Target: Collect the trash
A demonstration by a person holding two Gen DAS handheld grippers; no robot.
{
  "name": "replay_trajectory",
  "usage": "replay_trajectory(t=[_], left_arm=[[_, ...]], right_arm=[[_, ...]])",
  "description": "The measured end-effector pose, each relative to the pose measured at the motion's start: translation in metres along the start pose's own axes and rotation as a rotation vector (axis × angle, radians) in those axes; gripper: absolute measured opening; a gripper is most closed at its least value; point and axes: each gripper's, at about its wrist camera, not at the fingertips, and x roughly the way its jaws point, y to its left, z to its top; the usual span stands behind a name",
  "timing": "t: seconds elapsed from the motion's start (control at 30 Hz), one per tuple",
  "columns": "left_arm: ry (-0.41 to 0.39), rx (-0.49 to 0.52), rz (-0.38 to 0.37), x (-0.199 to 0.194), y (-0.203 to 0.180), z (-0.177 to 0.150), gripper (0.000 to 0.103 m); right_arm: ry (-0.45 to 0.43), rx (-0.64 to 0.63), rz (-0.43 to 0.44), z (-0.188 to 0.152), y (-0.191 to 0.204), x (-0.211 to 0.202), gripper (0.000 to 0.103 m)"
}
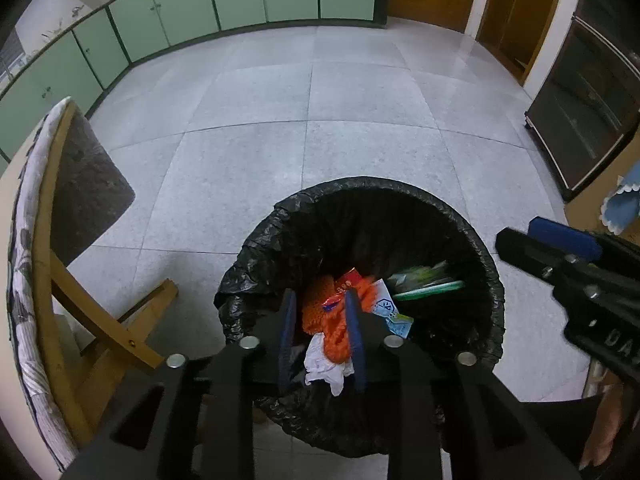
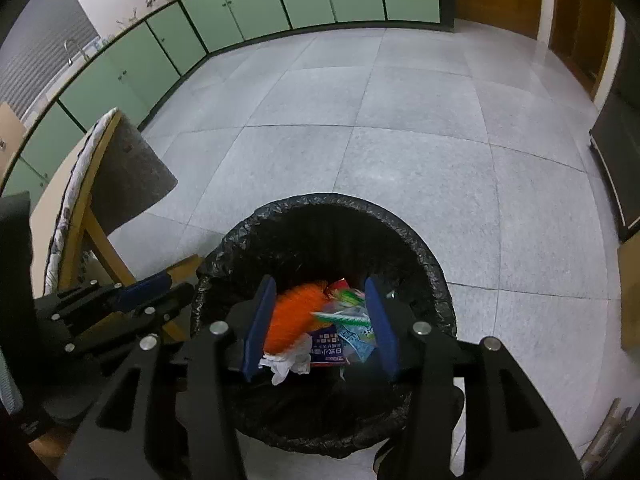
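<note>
both grippers (image 1: pixel 320 308) (image 2: pixel 322 304) above trash (image 1: pixel 326 316)

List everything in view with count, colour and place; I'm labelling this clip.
trash bin: one, lined with a black bag, on the floor below both grippers
orange mesh item: one, orange, inside the bin
white crumpled tissue: one, white, in the bin beside the orange item
printed wrappers: several, blue, green and red, in the bin
wooden chair: one, tan with a patterned cushion, left of the bin
cabinets: a row, pale green, along the far wall
floor: grey tiles
left gripper: black with blue pads, over the bin, open
right gripper: black with blue pads, over the bin, open
</note>
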Motion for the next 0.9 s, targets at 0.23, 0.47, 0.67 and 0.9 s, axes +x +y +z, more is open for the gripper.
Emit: replay_trajectory(t=[0.23, 0.47, 0.67, 0.9], left_arm=[[-0.047, -0.018, 0.03, -0.015, 0.004, -0.004, 0.051], [-0.081, -0.042, 0.039, -0.047, 0.013, -0.015, 0.051], [-0.23, -0.124, 0.049, -0.135, 0.038, -0.047, 0.073], [-0.344, -0.185, 0.102, -0.231, 0.053, -0.105, 0.095]], right_arm=[[0.013, 0.025, -0.003, 0.004, -0.008, 0.003, 0.048], [0.026, 0.004, -0.023, -0.009, -0.001, -0.005, 0.053], [-0.064, -0.095, -0.074, -0.038, 0.032, -0.074, 0.084], [-0.171, -0.199, -0.121, -0.077, 0.087, -0.161, 0.096]])
